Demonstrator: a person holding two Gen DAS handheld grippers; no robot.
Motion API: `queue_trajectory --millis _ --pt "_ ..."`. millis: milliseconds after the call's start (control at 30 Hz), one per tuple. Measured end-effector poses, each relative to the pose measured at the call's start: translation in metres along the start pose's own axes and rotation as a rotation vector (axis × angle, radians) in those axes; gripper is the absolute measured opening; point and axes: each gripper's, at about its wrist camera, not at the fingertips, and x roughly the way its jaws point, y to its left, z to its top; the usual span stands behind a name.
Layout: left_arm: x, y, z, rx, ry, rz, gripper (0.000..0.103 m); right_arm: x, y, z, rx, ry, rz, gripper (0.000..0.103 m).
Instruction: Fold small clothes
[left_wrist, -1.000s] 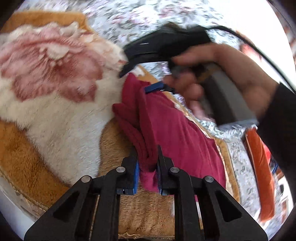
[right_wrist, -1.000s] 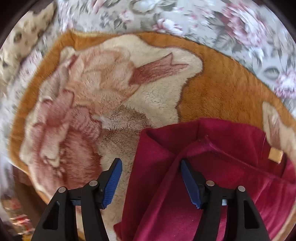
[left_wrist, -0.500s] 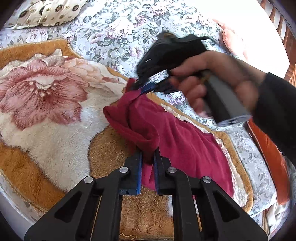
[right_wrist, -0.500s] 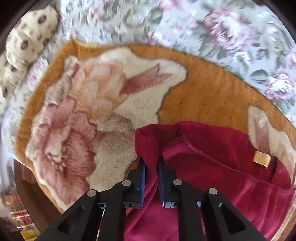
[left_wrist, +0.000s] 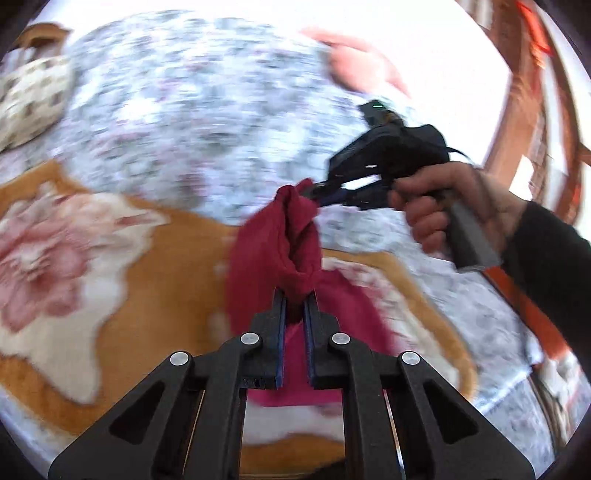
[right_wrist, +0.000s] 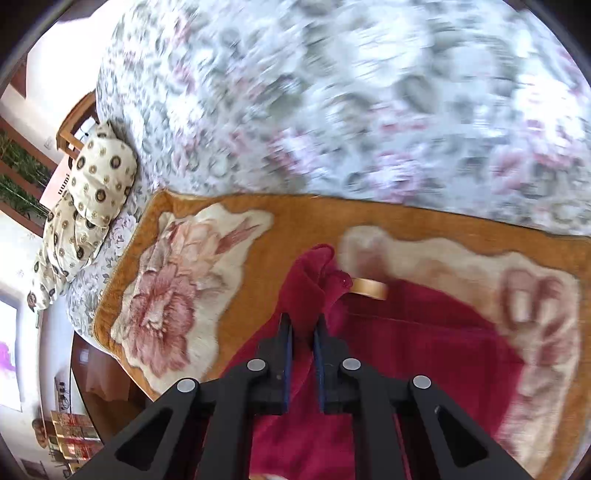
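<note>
A bed covered in a grey floral bedspread (right_wrist: 369, 110) fills the scene, with an orange plush blanket (right_wrist: 306, 218) bearing pink peonies laid across it and a cream patterned pillow (right_wrist: 88, 188) far off to the left of the right tongs. On the left side, the left gripper (left_wrist: 294, 295) has its two blue-padded fingers closed narrowly on a bunched edge of a small dark red garment (left_wrist: 273, 251), which rises just ahead of the fingertips and hangs down behind them toward the blanket. Moving right, the cloth stretches up as a twisted band to the right gripper (left_wrist: 314, 190), gripped in the person's right hand (left_wrist: 447, 206), whose fingers are likewise pinched shut on another part of the same edge. From the right tongs' own view the right gripper (right_wrist: 303, 325) clamps the red fabric between narrow fingers, with a tan label (right_wrist: 369, 288) just beyond the tips and the rest of the garment (right_wrist: 424, 350) spread to the right over the blanket. Holding two points of one edge probably lets the person lift and shake the garment flat before folding. Compared with a second ago, the right tongs, then wide open around the cloth, are now shut on it, and the garment, then lying mostly on the blanket, is now raised well above it; both views are blurred, suggesting quick movement. Folding proper appears not yet begun.
</note>
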Motion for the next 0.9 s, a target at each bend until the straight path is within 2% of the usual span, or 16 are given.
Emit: queue_trajectory --millis 100,200,333,433,533,600,633,667,733,767,800,900 --pt "0.015 -0.049 -0.002 0.087 0.024 -0.081 0.007 -0.027 -0.039 0.000 0.011 -0.014 -0.020 0.007" --pt "0.034 -0.080 -0.010 0.133 0.071 -0.139 0.007 -0.050 -0.084 -0.006 0.027 -0.019 -0.046 0.007" --pt "0.065 -0.108 -0.035 0.168 0.187 -0.222 0.007 -0.045 -0.127 -0.021 0.065 0.005 -0.059 0.007" --pt "0.076 -0.110 -0.050 0.182 0.237 -0.210 0.007 -0.031 -0.146 -0.037 0.100 0.000 -0.010 0.008" --pt "0.090 -0.103 -0.060 0.179 0.307 -0.165 0.007 -0.007 -0.152 -0.052 0.127 0.044 0.061 0.011" --pt "0.101 -0.093 -0.069 0.150 0.399 -0.153 0.007 0.003 -0.151 -0.058 0.132 0.053 0.057 0.018" --pt "0.101 -0.089 -0.072 0.132 0.424 -0.154 0.007 0.007 -0.151 -0.061 0.135 0.052 0.042 0.019" --pt "0.099 -0.086 -0.074 0.120 0.433 -0.159 0.007 0.007 -0.152 -0.063 0.147 0.041 0.045 0.019" --pt "0.084 -0.084 -0.074 0.123 0.421 -0.189 0.007 -0.001 -0.159 -0.069 0.208 -0.016 0.117 0.022" --pt "0.074 -0.083 -0.074 0.126 0.413 -0.206 0.007 -0.005 -0.162 -0.072 0.240 -0.041 0.153 0.032" --pt "0.062 -0.083 -0.072 0.123 0.400 -0.230 0.007 -0.009 -0.168 -0.079 0.288 -0.077 0.204 0.046" --pt "0.030 -0.082 -0.067 0.159 0.309 -0.236 0.007 -0.009 -0.175 -0.093 0.342 -0.118 0.276 0.050"
